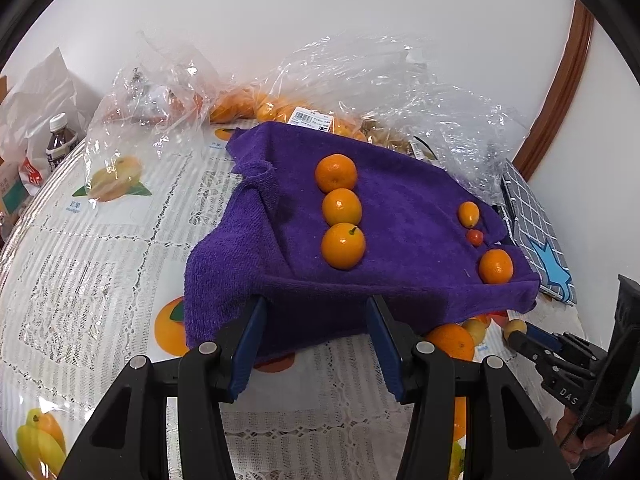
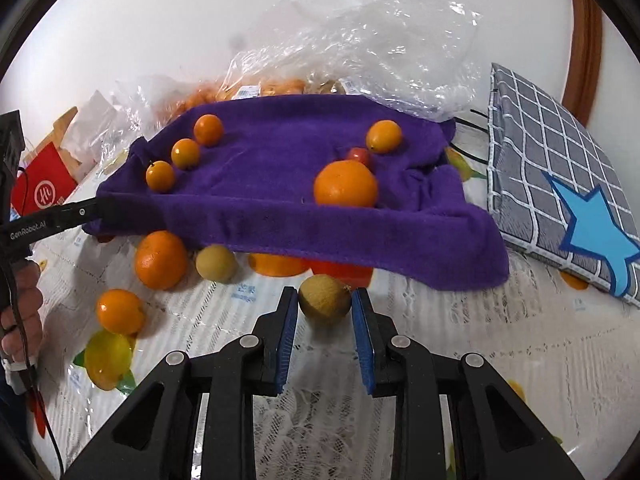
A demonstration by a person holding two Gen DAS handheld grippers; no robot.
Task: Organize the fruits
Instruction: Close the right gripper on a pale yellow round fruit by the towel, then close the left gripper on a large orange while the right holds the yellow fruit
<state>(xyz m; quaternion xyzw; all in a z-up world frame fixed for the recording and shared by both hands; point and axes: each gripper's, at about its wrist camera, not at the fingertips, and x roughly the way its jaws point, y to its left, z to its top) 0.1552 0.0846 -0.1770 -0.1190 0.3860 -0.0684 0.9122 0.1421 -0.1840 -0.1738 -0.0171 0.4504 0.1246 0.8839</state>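
A purple towel (image 1: pixel 384 216) is spread over a raised support on a table covered by a lace cloth with fruit prints (image 1: pixel 80 248). Three small oranges (image 1: pixel 342 210) are lined up in a touching row on the towel's left part, as seen from the left wrist view. Toward the towel's right edge a small oval orange fruit (image 1: pixel 469 214), a tiny red tomato (image 1: pixel 475 237) and a rounder orange (image 1: pixel 495 266) are set in a loose line, near one another.

The left gripper (image 1: pixel 316 304) is held wide open at the towel's near edge, its blue-padded fingers (image 1: pixel 250 336) spread against the hanging cloth; nothing is gripped between them.

In the right wrist view, the right gripper (image 2: pixel 325 300) is closed around a brownish-yellow round fruit (image 2: pixel 325 299) lying on the table just below the towel's hanging edge, with both pads set against its sides. To the left of it, a large orange (image 2: pixel 161 259) and a pale greenish-brown fruit (image 2: pixel 216 263) are seen beside each other at the towel's edge, and a smaller orange (image 2: pixel 120 311) is placed nearer the camera. More orange and red shapes are partly hidden under the towel; it cannot be told whether these are real fruit or prints.

Crumpled clear plastic bags (image 1: pixel 360 76) holding more oranges are piled behind the towel. A grey checked pad with a blue star (image 2: pixel 560 200) is laid at the right, and a dark bottle (image 1: pixel 61 142) is stood at the far left.
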